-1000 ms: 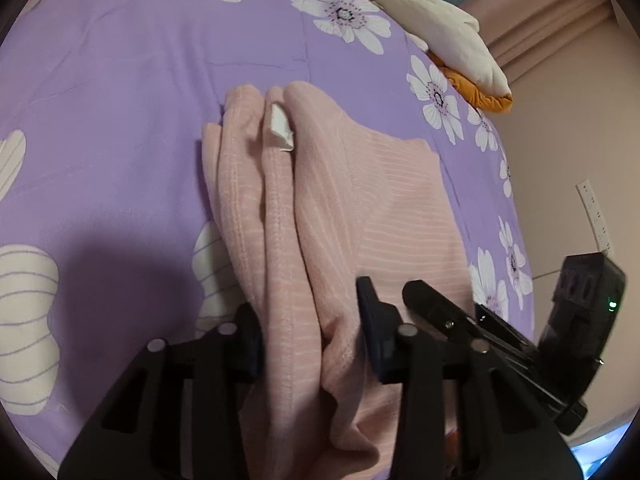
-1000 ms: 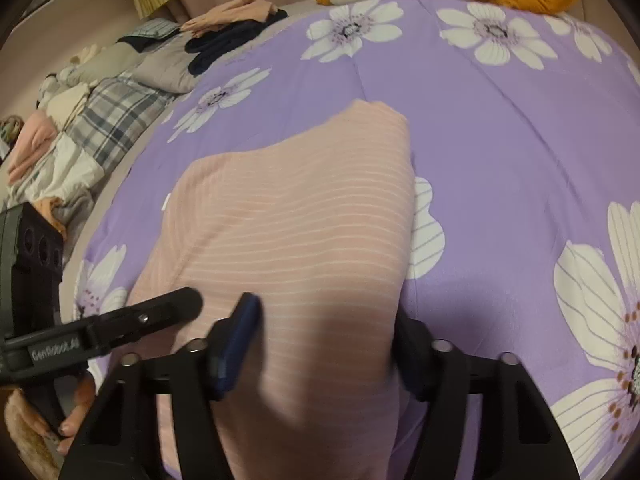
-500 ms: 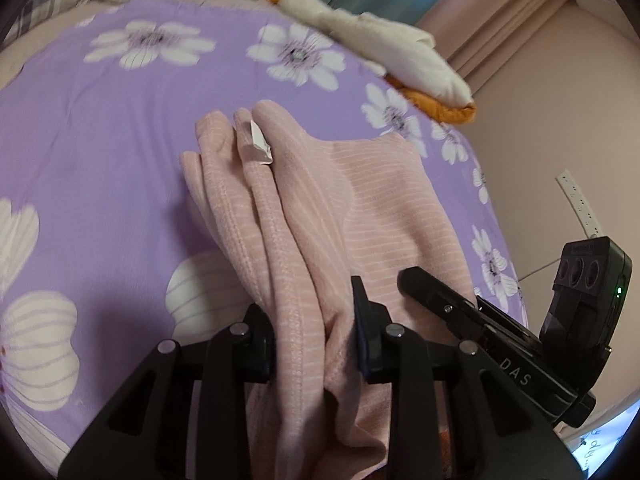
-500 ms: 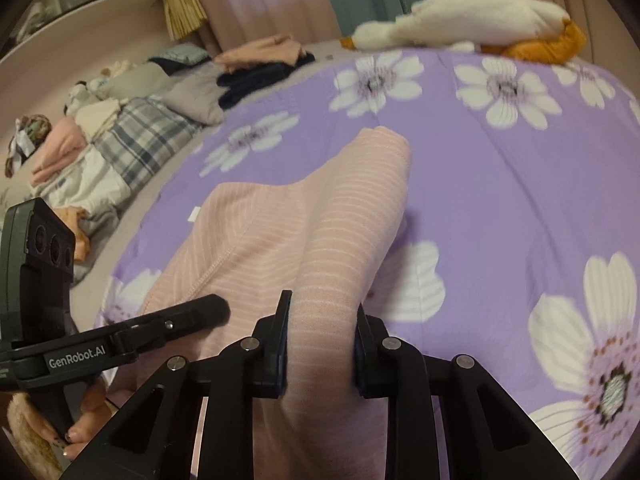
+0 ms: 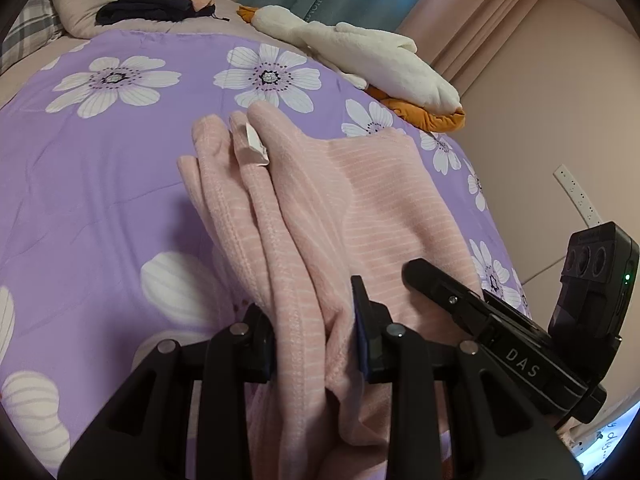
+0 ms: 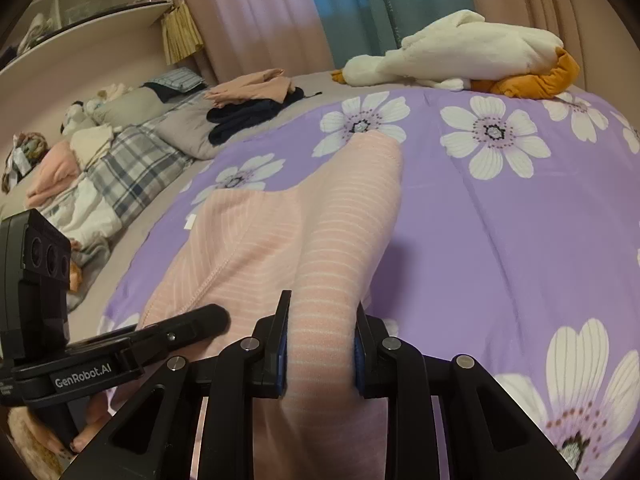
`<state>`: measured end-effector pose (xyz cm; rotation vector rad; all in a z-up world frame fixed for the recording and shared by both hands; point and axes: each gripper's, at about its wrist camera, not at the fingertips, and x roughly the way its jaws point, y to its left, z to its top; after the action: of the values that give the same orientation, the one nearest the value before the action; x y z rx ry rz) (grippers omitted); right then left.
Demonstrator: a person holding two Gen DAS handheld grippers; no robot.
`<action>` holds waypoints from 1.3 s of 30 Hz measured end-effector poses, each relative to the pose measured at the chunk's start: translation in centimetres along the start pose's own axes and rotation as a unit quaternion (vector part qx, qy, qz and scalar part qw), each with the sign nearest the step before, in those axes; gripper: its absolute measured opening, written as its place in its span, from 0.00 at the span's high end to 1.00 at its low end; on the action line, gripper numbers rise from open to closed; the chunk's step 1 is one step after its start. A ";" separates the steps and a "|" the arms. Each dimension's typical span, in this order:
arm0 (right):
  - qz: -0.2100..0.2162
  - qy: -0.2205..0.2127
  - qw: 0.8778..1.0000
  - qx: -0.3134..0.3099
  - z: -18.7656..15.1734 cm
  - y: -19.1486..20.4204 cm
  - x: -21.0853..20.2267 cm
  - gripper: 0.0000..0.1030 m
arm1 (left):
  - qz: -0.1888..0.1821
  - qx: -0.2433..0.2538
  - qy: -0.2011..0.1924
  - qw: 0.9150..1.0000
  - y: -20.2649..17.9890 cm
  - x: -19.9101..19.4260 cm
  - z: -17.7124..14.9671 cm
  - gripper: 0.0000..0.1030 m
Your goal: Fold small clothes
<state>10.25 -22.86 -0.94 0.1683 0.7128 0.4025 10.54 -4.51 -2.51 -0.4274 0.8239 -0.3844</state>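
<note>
Pink cloth: a soft pink garment (image 5: 384,208) with thin white stripes lies on the purple bedspread (image 5: 100,184), bunched into long folds, with its near end lifted up off the bedspread.
Left tongs: the left gripper (image 5: 314,330) is nearest in its own view, and its two black jaws are squeezed narrow on a bunched fold of the pink garment.
Right tongs: the right gripper (image 6: 320,350) pinches another fold of the pink garment between its blue pads, jaws narrow too.
Side by side: in the left view the right gripper shows just to the right of the pink garment; in the right view the left gripper shows just to its left.
Hand: some fingers (image 6: 86,438) of the person peek out under the left gripper, at the bottom left of the right view.
Tag: a small white tag (image 5: 256,148) sticks up from the far end of the pink garment.
Flowers: big white flowers are printed on the purple bedspread all around the pink garment.
Toy: past the pink garment, at the far edge of the purple bedspread, lies a white plush goose (image 6: 460,54) with orange feet.
Pile: far off to the left of the pink garment sit a dark garment (image 6: 248,114) with a peach cloth (image 6: 252,88) on top.
Window: behind it all hang pink and blue curtains (image 6: 320,12).
</note>
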 end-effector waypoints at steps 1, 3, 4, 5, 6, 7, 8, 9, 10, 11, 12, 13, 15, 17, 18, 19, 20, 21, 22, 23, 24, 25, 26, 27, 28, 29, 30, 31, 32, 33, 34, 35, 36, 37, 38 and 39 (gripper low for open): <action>0.000 0.000 1.000 0.001 0.0 -0.3 0.1 0.74 | 0.002 0.002 0.000 1.000 -0.1 0.4 0.1 0.71; -0.003 0.002 1.000 0.003 0.2 -0.9 0.7 0.74 | 0.006 0.002 0.006 1.000 -0.1 1.5 0.4 0.71; -0.003 0.006 1.000 0.006 0.2 -1.4 1.1 0.74 | 0.007 0.001 0.011 1.000 0.0 2.2 0.5 0.71; -0.004 0.010 1.000 0.010 0.2 -1.9 1.7 0.74 | 0.009 -0.002 0.016 1.000 0.1 2.8 0.5 0.71; -0.004 0.015 1.000 0.016 0.1 -2.3 2.1 0.74 | 0.011 -0.005 0.022 1.000 0.2 3.4 0.5 0.71; -0.003 0.019 1.000 0.022 0.0 -2.7 2.5 0.74 | 0.013 -0.007 0.028 0.999 0.4 4.1 0.5 0.71; -0.003 0.025 0.999 0.026 -0.2 -3.1 2.9 0.74 | 0.016 -0.008 0.035 0.999 0.6 4.6 0.4 0.71; -0.004 0.031 0.999 0.032 -0.4 -3.4 3.3 0.74 | 0.019 -0.009 0.043 0.999 0.7 5.3 0.2 0.71; -0.006 0.042 0.998 0.040 -0.8 -3.9 3.9 0.74 | 0.024 -0.010 0.052 0.998 0.9 5.9 0.0 0.71; -0.008 0.051 0.998 0.043 -1.1 -4.1 4.4 0.74 | 0.028 -0.011 0.060 0.998 1.1 6.4 -0.1 0.71; -0.012 0.059 0.997 0.047 -1.4 -4.3 4.8 0.74 | 0.033 -0.013 0.067 0.997 1.3 6.9 -0.3 0.71; -0.017 0.066 0.996 0.050 -1.7 -4.5 5.1 0.74 | 0.039 -0.014 0.069 0.997 1.5 7.2 -0.5 0.69; -0.022 0.070 0.996 0.055 -2.0 -4.7 5.3 0.74 | 0.041 -0.016 0.069 0.997 1.8 7.5 -0.8 0.67; -0.022 0.068 0.996 0.057 -2.0 -4.8 5.1 0.74 | 0.040 -0.023 0.069 0.997 2.0 7.5 -0.8 0.65; -0.023 0.071 0.996 0.058 -1.9 -4.8 5.0 0.73 | 0.039 -0.027 0.070 0.996 2.1 7.4 -0.8 0.64; -0.026 0.073 0.995 0.057 -1.9 -4.8 5.0 0.68 | 0.041 -0.028 0.073 0.996 2.1 7.4 -0.8 0.60; -0.032 0.075 0.995 0.057 -1.8 -4.7 4.9 0.66 | 0.046 -0.024 0.075 0.996 2.0 7.2 -0.7 0.58; -0.041 0.076 0.995 0.056 -1.7 -4.7 4.8 0.60 | 0.054 -0.018 0.074 0.996 1.8 7.0 -0.8 0.53; -0.053 0.073 0.995 0.053 -1.6 -4.6 4.5 0.58 | 0.061 -0.014 0.072 0.995 1.7 6.8 -0.8 0.48; -0.056 0.070 0.995 0.052 -1.5 -4.6 4.3 0.58 | 0.070 -0.009 0.066 0.995 1.5 6.3 -0.8 0.45; -0.058 0.064 0.995 0.050 -1.3 -4.4 3.7 0.53 | 0.077 -0.003 0.059 0.995 1.2 5.7 -0.7 0.40; -0.059 0.059 0.995 0.050 -1.2 -4.3 3.3 0.42 | 0.081 0.001 0.052 0.995 1.2 5.2 -0.7 0.34; -0.061 0.049 0.996 0.051 -1.0 -4.1 2.4 0.37 | 0.085 0.005 0.042 0.995 1.0 4.6 -0.6 0.31; -0.062 0.044 0.996 0.050 -0.9 -4.1 2.1 0.28 | 0.087 0.012 0.028 0.996 0.7 3.5 -0.6 0.24; -0.069 0.034 0.996 0.049 -0.7 -3.9 1.2 0.24 | 0.087 0.016 0.021 0.996 0.6 2.9 -0.6 0.16; -0.076 0.029 0.995 0.049 -0.7 -3.7 0.6 0.23 | 0.085 0.024 0.010 0.996 0.3 1.9 -0.7 0.13; -0.088 0.022 0.994 0.054 -0.8 -3.4 -0.4 0.20 | 0.083 0.027 0.003 0.996 0.1 1.3 -0.8 0.08; -0.094 0.017 0.994 0.059 -0.9 -3.3 -1.1 0.16 | 0.082 0.030 -0.004 0.996 -0.1 0.5 -0.9 0.04; -0.096 0.012 0.993 0.061 -1.0 -3.1 -1.5 0.16 | 0.084 0.033 -0.013 0.996 -0.3 -0.4 -1.1 0.03; -0.095 0.005 0.993 0.063 -1.3 -2.9 -2.2 0.15 | 0.088 0.037 -0.019 0.995 -0.6 -1.0 -1.2 0.02; -0.094 0.002 0.993 0.064 -1.5 -2.8 -2.5 0.15 | 0.097 0.043 -0.026 0.994 -0.8 -1.6 -1.5 0.01; -0.094 0.000 0.994 0.063 -1.7 -2.6 -2.7 0.15 | 0.108 0.049 -0.032 0.992 -1.1 -2.3 -1.7 0.01; -0.095 -0.001 0.993 0.063 -2.0 -2.4 -3.0 0.15 | 0.116 0.053 -0.035 0.991 -1.4 -2.7 -1.9 0.01; -0.098 -0.002 0.993 0.063 -2.2 -2.2 -3.3 0.15 | 0.124 0.057 -0.039 0.990 -1.6 -3.2 -2.2 0.01; -0.101 -0.003 0.993 0.063 -2.3 -2.1 -3.5 0.15 | 0.129 0.059 -0.043 0.989 -1.7 -3.7 -2.4 0.01; -0.106 -0.005 0.992 0.063 -2.6 -1.8 -3.8 0.15 | 0.133 0.061 -0.047 0.988 -1.9 -4.2 -2.7 0.01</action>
<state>6.49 -26.07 -1.08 0.2108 0.7386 0.1530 5.58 -4.65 -0.62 -0.2170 0.7498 -0.1646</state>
